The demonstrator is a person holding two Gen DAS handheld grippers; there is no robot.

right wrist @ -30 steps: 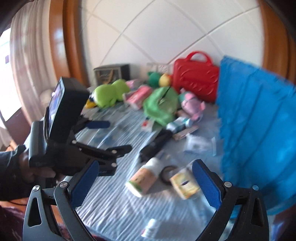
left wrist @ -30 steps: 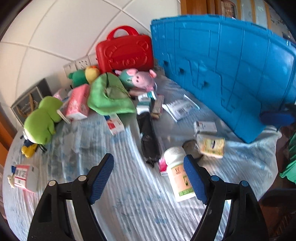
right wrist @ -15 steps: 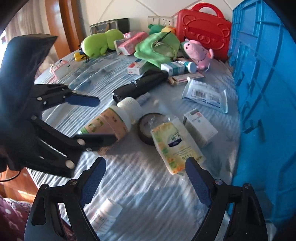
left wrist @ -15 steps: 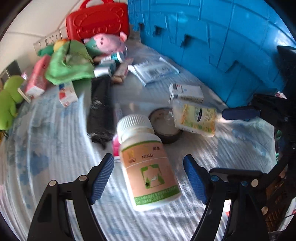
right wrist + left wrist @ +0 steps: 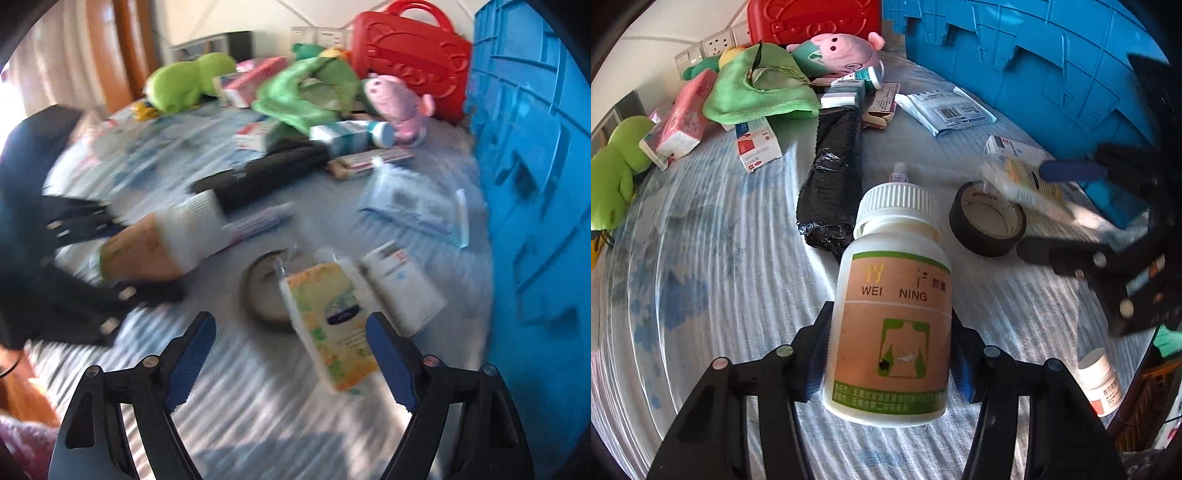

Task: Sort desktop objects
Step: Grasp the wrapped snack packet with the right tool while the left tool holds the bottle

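A white pill bottle (image 5: 894,295) with an orange and green label lies on the striped cloth. My left gripper (image 5: 890,321) is closing on it, and both blue pads sit against its sides. The right wrist view is blurred; there the bottle (image 5: 155,247) shows at the left, in that gripper's black fingers. My right gripper (image 5: 290,321) is low over a yellow tissue pack (image 5: 328,314). Its jaws are closing with the pack between them, close to the right pad, but a wide gap remains on the left. In the left wrist view the pack (image 5: 1027,184) lies beside a blue pad.
A black tape roll (image 5: 988,218) lies partly under the pack, with a white box (image 5: 402,291) beside it. A black wrapped bundle (image 5: 834,177), a sachet (image 5: 949,110), plush toys, a green cloth (image 5: 757,88) and a red case (image 5: 812,18) lie farther back. A blue crate (image 5: 1034,55) walls the right side.
Both grippers have come down toward the table. The left jaws have narrowed from wide apart onto the pill bottle. The right jaws have narrowed a little over the yellow pack.
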